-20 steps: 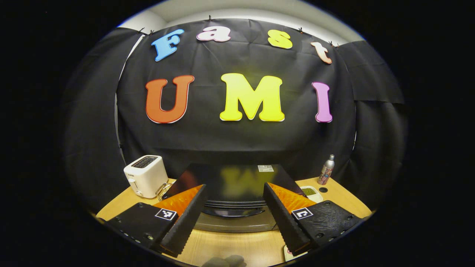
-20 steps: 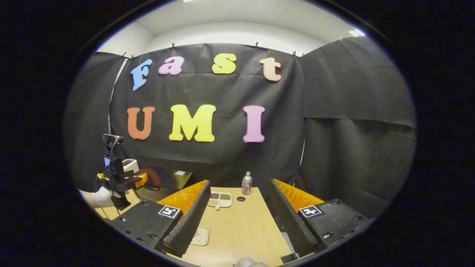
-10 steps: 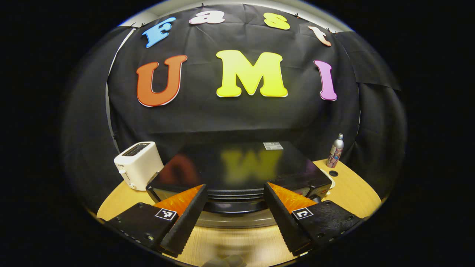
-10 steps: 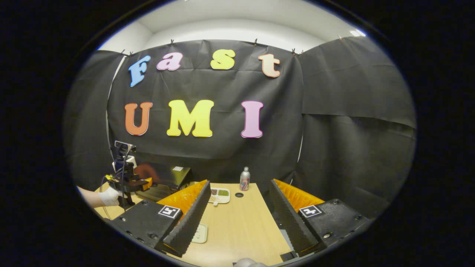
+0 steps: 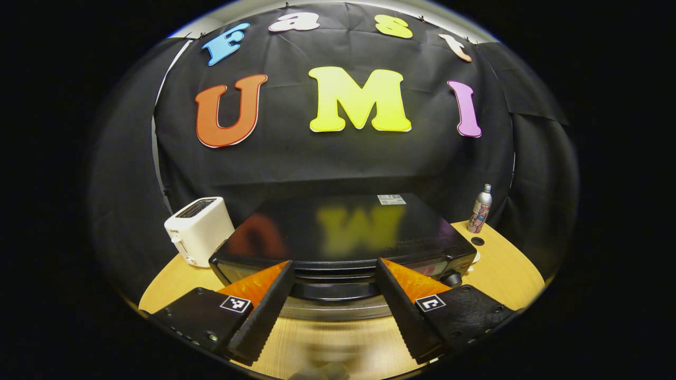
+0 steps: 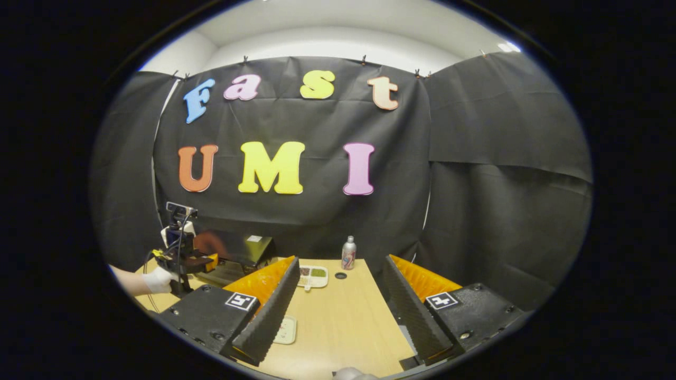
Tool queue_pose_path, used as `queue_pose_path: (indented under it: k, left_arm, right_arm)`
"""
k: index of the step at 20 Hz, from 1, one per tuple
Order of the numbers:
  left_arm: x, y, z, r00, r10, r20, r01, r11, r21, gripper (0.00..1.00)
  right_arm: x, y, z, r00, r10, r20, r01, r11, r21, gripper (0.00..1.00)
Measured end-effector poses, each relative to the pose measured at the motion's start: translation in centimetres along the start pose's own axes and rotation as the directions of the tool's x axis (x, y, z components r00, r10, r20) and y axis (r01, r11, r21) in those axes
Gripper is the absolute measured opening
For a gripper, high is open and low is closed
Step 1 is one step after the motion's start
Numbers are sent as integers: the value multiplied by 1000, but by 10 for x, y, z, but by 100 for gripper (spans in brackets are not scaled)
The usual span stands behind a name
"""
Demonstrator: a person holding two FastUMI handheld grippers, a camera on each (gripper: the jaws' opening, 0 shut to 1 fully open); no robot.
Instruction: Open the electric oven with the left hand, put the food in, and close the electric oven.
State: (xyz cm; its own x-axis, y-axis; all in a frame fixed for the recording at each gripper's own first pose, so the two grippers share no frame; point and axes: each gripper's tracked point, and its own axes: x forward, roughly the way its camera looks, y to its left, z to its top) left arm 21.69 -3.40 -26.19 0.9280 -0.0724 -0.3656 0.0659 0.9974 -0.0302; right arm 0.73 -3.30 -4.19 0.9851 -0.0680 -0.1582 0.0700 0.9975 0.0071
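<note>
Closer now, my left gripper (image 5: 334, 302) hangs with jaws apart before the oven (image 5: 343, 237) at twelve o'clock, so I should close squarely on its door handle (image 5: 334, 291), right gripper (image 6: 339, 302) likewise apart.

Left gripper (image 5: 335, 306), right gripper (image 6: 338, 311): jaws apparently apart.

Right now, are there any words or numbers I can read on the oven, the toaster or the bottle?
None can be read.
Electric oven: a pale sticker on its top, print too small to read.
Toaster: a small dark mark on its side, blurred.
Bottle: a coloured label, too small to make out.
</note>
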Motion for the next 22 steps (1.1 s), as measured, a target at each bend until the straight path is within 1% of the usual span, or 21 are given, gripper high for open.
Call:
queue_pose_path:
  k: [13, 18, 22]
  left_arm:
    - [-38, -2, -28, 1000, -16, -23, 16, 1000, 1, 98]
    - [-56, -3, -46, 999, -30, -34, 30, 1000, -1, 98]
    - [-69, -3, -66, 997, -42, -58, 42, 999, 0, 98]
  right_arm:
    - [-8, 16, -10, 999, 47, -23, -47, 999, 9, 98]
    - [-9, 28, -19, 997, 69, -40, -68, 997, 25, 98]
    - [-12, 35, -24, 996, 77, -52, -76, 997, 17, 98]
